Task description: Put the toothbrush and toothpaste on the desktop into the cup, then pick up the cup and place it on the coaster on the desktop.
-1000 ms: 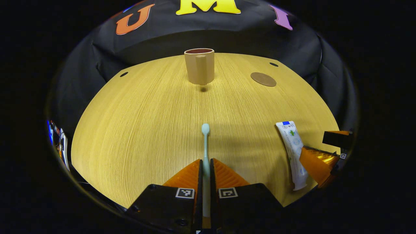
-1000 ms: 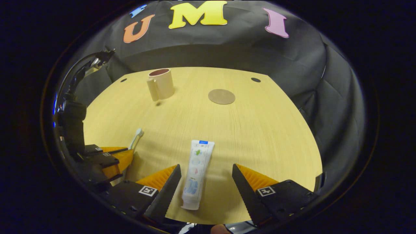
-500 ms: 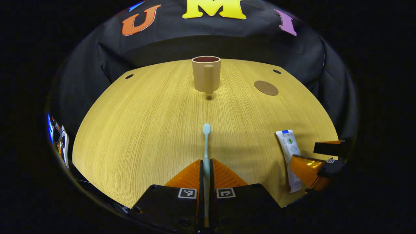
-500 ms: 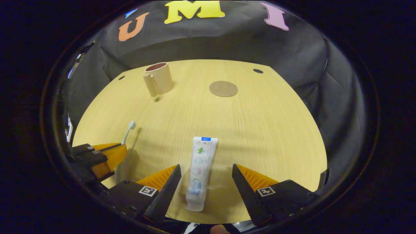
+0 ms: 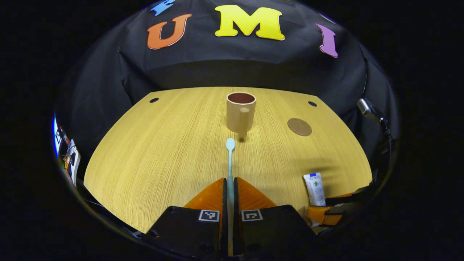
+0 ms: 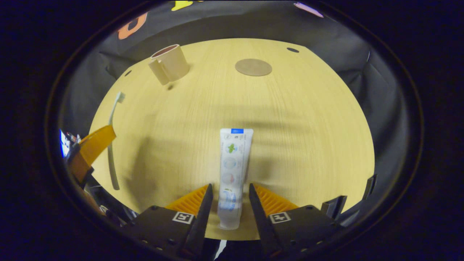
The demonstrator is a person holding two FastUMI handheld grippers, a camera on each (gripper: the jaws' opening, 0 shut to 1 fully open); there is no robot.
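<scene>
Left tongs [image 5: 230, 186]: fingers together, clamped on the toothbrush [image 5: 230, 159] handle. The brush sticks out forward from between them, head end far, pointing toward the cup [image 5: 240, 111]. From the right gripper view the same brush [image 6: 113, 130] runs through the left tongs [image 6: 92, 145] at the left edge, head toward the far side, above the table [image 6: 308, 119].

Right tongs [image 6: 227, 197]: fingers partly closed around the near (cap) end of the toothpaste [image 6: 232, 170], one finger on each side. Small gaps seem to remain between fingers and tube; cannot tell whether both press on it. Tube lies lengthwise along the fingers, crimped end far. Left gripper view has the toothpaste [image 5: 314, 184] at near right, with the right tongs [image 5: 328, 210] at its near end.

Cup stands upright at the far centre of the table [image 5: 152, 152], handle facing near. Coaster [image 5: 299, 127] lies flat to the right of the cup, well apart from it; also seen in the right gripper view [image 6: 253, 67], right of the cup [image 6: 169, 67].
</scene>
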